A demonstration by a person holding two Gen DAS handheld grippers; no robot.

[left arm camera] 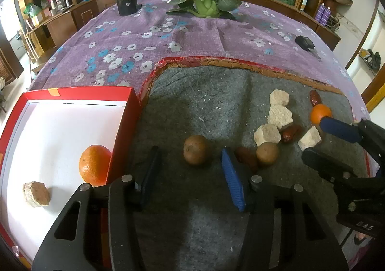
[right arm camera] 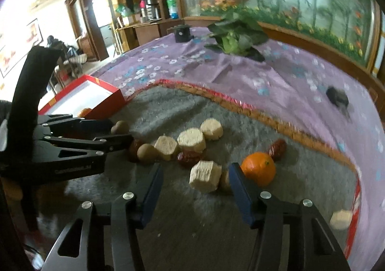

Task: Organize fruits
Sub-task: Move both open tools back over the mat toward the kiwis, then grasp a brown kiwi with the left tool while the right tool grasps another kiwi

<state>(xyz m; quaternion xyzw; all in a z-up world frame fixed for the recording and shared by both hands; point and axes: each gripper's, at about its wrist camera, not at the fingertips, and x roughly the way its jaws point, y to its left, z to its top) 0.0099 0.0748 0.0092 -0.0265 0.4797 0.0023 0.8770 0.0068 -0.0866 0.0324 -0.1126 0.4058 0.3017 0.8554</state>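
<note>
So far you have barely started: the shallow red cardboard box with the white floor (left arm camera: 125, 124) holds just one glossy orange mandarin (left arm camera: 95, 165), tucked against its right wall, and one pale, brown-faced chunky piece (left arm camera: 36, 193) lying apart from it. Everything else waits on the grey felt mat (left arm camera: 204, 102) spread over the purple flowered cloth on the bench. Left to sort, as far as you can see: a second small orange mandarin (right arm camera: 259, 171), two round brown fruits (left arm camera: 197, 150), several wrinkled dark-red dates (left arm camera: 291, 132), and a scatter of cream-coloured rough blocks (right arm camera: 205, 176), with one more block at the mat's red edge (right arm camera: 341, 219). Your left gripper (left arm camera: 190, 170) hangs with its jaws well apart and nothing held, one brown fruit lying just beyond the gap. Your right gripper (right arm camera: 195, 189) likewise has its jaws apart and empty, a cream block sitting just ahead of the gap and the mandarin beside the right finger. By my reckoning most of the job is ahead of you.
</note>
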